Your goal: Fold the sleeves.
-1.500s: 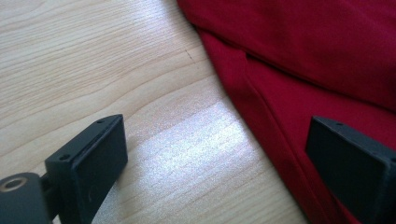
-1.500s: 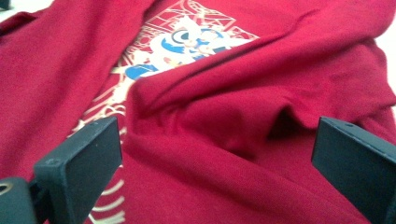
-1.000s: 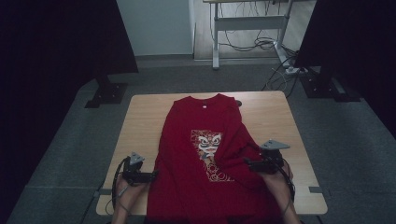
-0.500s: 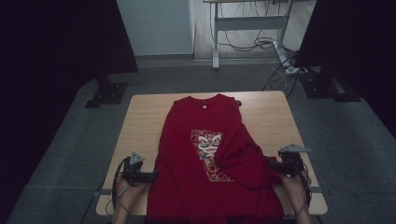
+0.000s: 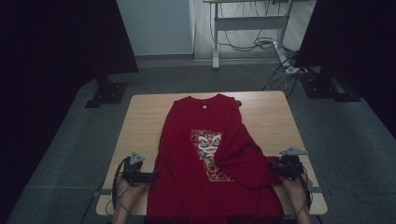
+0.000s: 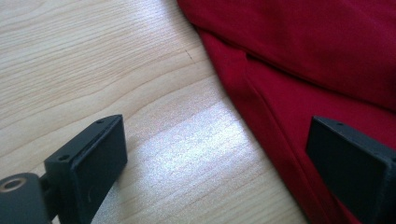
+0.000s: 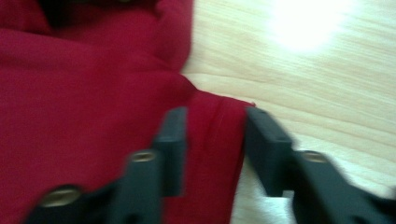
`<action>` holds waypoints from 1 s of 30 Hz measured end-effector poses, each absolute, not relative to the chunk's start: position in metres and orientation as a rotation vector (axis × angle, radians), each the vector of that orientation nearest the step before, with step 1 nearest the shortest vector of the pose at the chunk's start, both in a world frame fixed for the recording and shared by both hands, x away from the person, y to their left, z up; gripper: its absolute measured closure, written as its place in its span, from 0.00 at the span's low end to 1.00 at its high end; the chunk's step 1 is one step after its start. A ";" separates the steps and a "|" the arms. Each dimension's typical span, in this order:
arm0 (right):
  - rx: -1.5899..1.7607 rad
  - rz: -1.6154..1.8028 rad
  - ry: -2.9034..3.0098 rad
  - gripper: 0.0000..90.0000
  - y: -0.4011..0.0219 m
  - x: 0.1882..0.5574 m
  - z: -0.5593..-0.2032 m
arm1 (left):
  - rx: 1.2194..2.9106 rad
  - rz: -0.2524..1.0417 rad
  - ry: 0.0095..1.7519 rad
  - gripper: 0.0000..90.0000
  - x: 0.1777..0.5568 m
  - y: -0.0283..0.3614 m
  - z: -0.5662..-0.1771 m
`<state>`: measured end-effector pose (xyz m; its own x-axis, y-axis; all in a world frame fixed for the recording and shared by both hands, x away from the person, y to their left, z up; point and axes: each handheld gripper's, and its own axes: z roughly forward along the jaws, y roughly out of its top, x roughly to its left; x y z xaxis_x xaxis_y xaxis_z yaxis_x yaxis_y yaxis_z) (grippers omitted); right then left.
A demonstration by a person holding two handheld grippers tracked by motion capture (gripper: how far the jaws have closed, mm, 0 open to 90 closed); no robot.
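A red T-shirt (image 5: 210, 158) is spread flat along the middle of the wooden surface (image 5: 140, 126), its collar toward the far edge and its hem hanging over the near edge. Its right side is folded inward in a diagonal flap across the printed front.

The left gripper (image 5: 148, 176) is held at the near left part of the surface, just beside the shirt's left edge. Its fingers (image 6: 91, 156) are spread wide and released, with bare wood and the hem of the shirt between them; nothing is grasped.

The right gripper (image 5: 274, 165) is placed at the shirt's right edge, near the near right corner of the surface. Its fingers (image 7: 173, 140) have just been closing, and a fold of red cloth is seen between them; whether the cloth is already pinched cannot be told from the blurred view.
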<state>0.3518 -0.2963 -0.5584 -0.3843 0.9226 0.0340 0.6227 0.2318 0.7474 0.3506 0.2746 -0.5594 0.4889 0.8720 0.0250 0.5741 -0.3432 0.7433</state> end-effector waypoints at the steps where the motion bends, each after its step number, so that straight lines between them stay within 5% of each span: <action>1: 1.438 0.997 2.120 0.75 -0.293 0.350 -0.557 | 2.053 0.560 1.187 0.07 0.351 0.275 -0.559; 2: 1.438 0.997 2.120 0.93 -0.293 0.350 -0.557 | 2.053 0.560 1.187 0.07 0.351 0.275 -0.559; 3: 1.457 1.008 2.113 0.94 -0.292 0.349 -0.557 | 2.053 0.559 1.187 0.07 0.351 0.275 -0.559; 18: 1.388 1.134 2.077 0.94 -0.288 0.331 -0.534 | 2.053 0.561 1.190 0.07 0.351 0.274 -0.559; 30: 0.968 1.466 2.313 0.94 -0.219 0.262 -0.513 | 2.053 0.561 1.190 0.07 0.351 0.274 -0.559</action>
<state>0.2616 -0.2187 -0.5128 -0.7531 0.6419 0.1442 0.4045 0.2788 0.8710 0.3507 0.2742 -0.5594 0.4869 0.8731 0.0259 0.5755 -0.3430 0.7424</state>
